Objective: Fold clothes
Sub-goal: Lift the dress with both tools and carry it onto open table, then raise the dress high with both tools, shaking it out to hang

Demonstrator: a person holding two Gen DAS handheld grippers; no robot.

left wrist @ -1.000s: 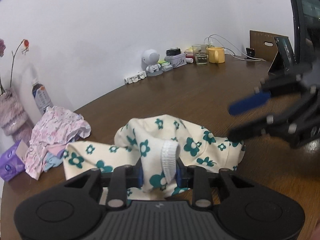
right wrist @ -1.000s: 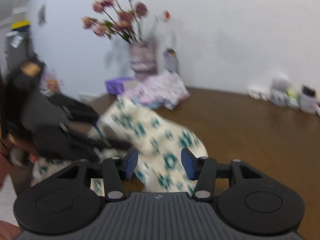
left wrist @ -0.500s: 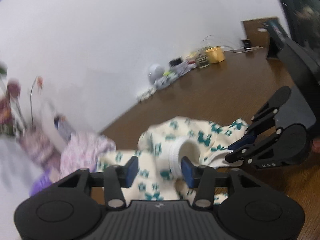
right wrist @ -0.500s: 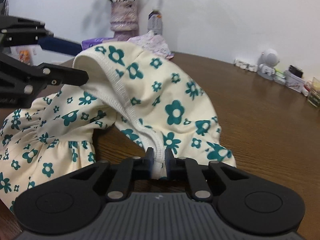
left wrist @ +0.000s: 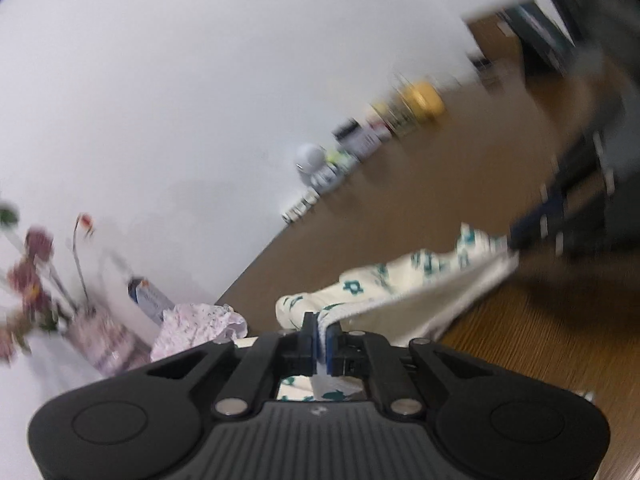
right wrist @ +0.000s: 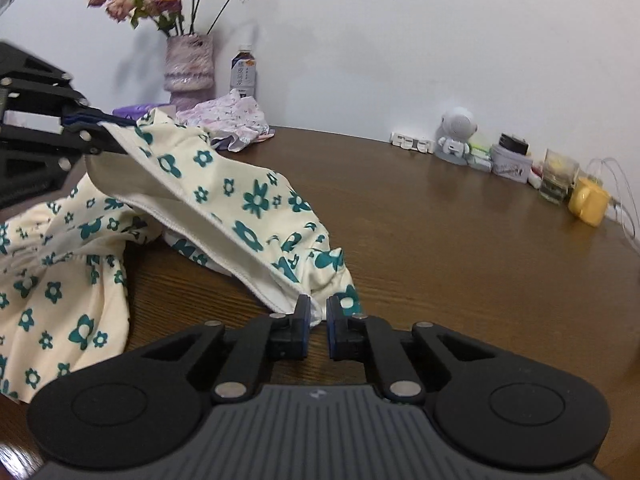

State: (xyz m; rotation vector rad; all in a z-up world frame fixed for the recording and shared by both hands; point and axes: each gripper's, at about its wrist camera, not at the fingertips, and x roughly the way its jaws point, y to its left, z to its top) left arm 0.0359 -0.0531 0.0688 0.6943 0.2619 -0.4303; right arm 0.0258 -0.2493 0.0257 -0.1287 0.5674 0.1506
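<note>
On the brown table, a floral garment hung stretched before the vase.
Left gripper and right gripper each clenched its white hem; spreading it flat looked due next.

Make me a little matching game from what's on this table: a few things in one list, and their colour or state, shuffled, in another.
Things:
1. floral garment
2. mug
3. vase
4. pink clothes

States:
A. yellow, near the table's right edge
B. holds dried flowers
C. stretched between both grippers
D. crumpled heap by the wall

Pairs: 1-C, 2-A, 3-B, 4-D
</note>
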